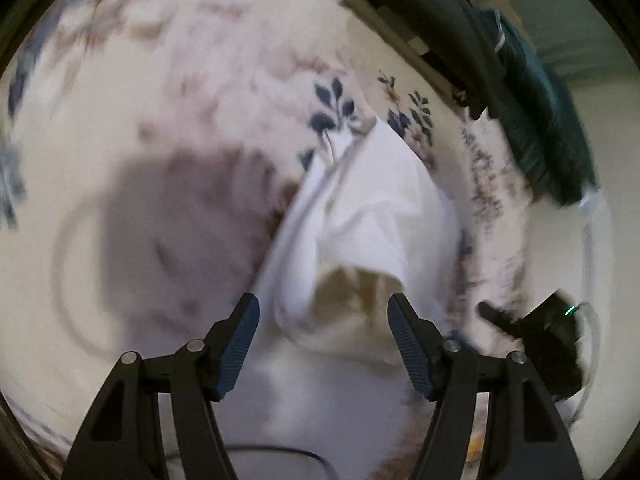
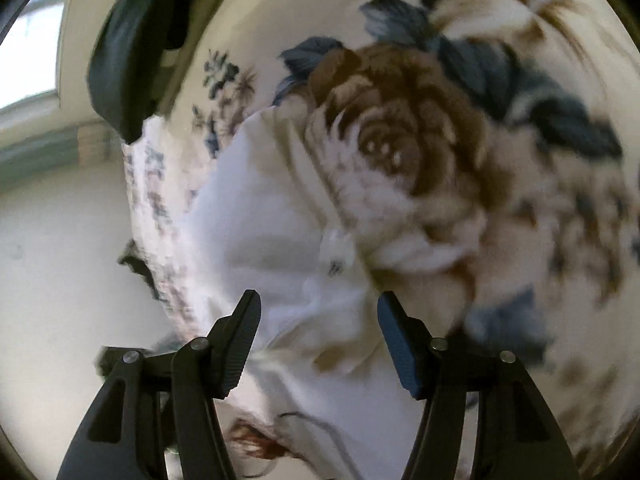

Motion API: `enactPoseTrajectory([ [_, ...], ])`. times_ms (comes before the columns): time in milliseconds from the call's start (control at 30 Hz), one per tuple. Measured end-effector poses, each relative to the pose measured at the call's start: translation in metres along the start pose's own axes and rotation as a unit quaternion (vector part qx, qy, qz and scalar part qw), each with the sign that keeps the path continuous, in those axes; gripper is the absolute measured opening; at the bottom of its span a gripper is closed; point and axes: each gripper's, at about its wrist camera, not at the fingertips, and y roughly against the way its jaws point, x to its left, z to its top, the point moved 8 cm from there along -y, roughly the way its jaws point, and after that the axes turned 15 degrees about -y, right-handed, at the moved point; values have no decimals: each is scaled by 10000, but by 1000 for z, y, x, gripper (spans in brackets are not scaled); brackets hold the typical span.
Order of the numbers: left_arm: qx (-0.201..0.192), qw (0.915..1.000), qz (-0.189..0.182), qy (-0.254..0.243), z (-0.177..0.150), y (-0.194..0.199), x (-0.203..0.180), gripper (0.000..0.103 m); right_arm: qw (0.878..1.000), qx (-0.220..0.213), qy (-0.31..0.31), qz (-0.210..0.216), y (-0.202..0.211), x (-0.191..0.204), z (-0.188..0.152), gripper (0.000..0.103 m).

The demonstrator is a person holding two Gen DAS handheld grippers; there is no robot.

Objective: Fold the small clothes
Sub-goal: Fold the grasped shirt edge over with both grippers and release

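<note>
Nearest the lens in each wrist view were the black two-finger grippers with ribbed blue pads. The left gripper [image 1: 323, 316] had its fingers spread well apart, nothing pinched between them, and the right gripper [image 2: 318, 314] stood the same way, pads clear of the cloth.

Under both lay the largest thing in view — a cream bedspread printed with brown roses and blue leaves [image 2: 460, 140], covering most of each picture, blurred in many places. On it, directly ahead of both pairs of fingers, sat the small white crumpled garment [image 1: 372, 208] — loosely bunched, with folds and a hem edge running up its left side in the left view; in the right view the same white cloth [image 2: 260, 232] lay beside the big rose.

At the bedspread's far edge was a dark green folded fabric [image 1: 540, 120], well apart from the garment.
</note>
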Motion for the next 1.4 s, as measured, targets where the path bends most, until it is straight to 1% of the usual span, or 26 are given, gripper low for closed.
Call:
enactPoseTrajectory([
  [67, -61, 9986, -352, 389, -3, -5, -2, 63, 9998, 62, -132, 166, 5, -2, -13, 63],
  [133, -190, 9936, -743, 825, -2, -11, -2, 63, 9982, 271, -372, 380, 1, -5, -24, 63],
  [167, -273, 9884, -1020, 1095, 1, -15, -3, 63, 9970, 353, -503, 465, -4, -8, -27, 63],
  [200, -375, 9805, -1314, 1412, 5, -19, -2, 63, 9962, 373, -601, 518, -8, -9, -28, 62],
  [233, -481, 9741, -1512, 1609, 8, -21, -1, 63, 9953, 361, -692, 565, -13, -9, -27, 62],
  [267, -586, 9685, -1645, 1775, 12, -23, 2, 62, 9940, 315, -788, 691, -17, -9, -24, 56],
  [300, -686, 9637, -1693, 1945, 17, -26, 5, 62, 9929, 271, -857, 773, -21, -8, -21, 44],
  [333, -790, 9607, -1721, 2030, 20, -26, 7, 51, 9923, 215, -919, 807, -22, -9, -19, 36],
  [367, -857, 9614, -1657, 2022, 23, -27, 8, 36, 9914, 152, -973, 860, -21, -11, -18, 23],
  [400, -809, 9667, -1507, 1905, 26, -29, 7, 3, 9909, 47, -1022, 873, -22, -12, -16, 10],
  [433, -770, 9710, -1418, 1767, 27, -28, 5, 2, 9909, -31, -1030, 863, -21, -13, -16, 7],
  [533, -732, 9839, -1001, 1285, 27, -20, 0, 2, 9937, -199, -851, 696, -14, -15, -21, 3],
  [633, -637, 9908, -682, 985, 26, -16, 0, 2, 9956, -204, -767, 507, -9, -23, -30, 2],
  [700, -526, 9928, -517, 947, 21, -19, 7, 2, 9966, -213, -733, 323, -8, -32, -36, 2],
  [767, -454, 9934, -460, 951, 13, -17, 15, 2, 9970, -217, -726, 181, -8, -39, -38, 2],
  [933, -335, 9968, -225, 688, -2, -8, 20, 2, 9977, -275, -604, -160, -11, -41, -33, 2],
  [1033, -147, 9987, -113, 473, -5, -2, 15, 4, 9978, -123, -255, -605, -13, -34, -34, 2],
  [1067, -94, 9993, -5, 351, -5, 4, 13, 5, 9971, -83, -168, -743, -10, -31, -35, 3],
  [1100, -97, 9996, 193, 198, -3, 11, 10, 11, 9967, -41, -70, -807, -5, -28, -35, 4],
  [1133, -161, 9995, 279, 70, 2, 18, 6, 23, 9970, -23, 15, -771, 0, -24, -36, 6],
  [1167, -270, 9992, 281, -65, 9, 24, -1, 32, 9972, -91, 121, -731, 9, -17, -35, 14],
  [1200, -415, 9985, 282, -202, 19, 29, -9, 52, 9971, -230, 207, -693, 20, -12, -32, 30],
  [1233, -544, 9978, 231, -297, 29, 32, -17, 56, 9969, -356, 252, -655, 29, -6, -28, 36],
  [1267, -669, 9969, 77, -408, 40, 33, -26, 56, 9969, -468, 267, -575, 35, 1, -24, 42],
  [1300, -700, 9960, -76, -541, 56, 26, -37, 56, 9976, -497, 259, -408, 39, 10, -18, 42],
  [1400, -656, 9954, -315, -624, 89, -7, -48, 56, 9991, -355, 130, 210, 33, 38, 2, 42],
])
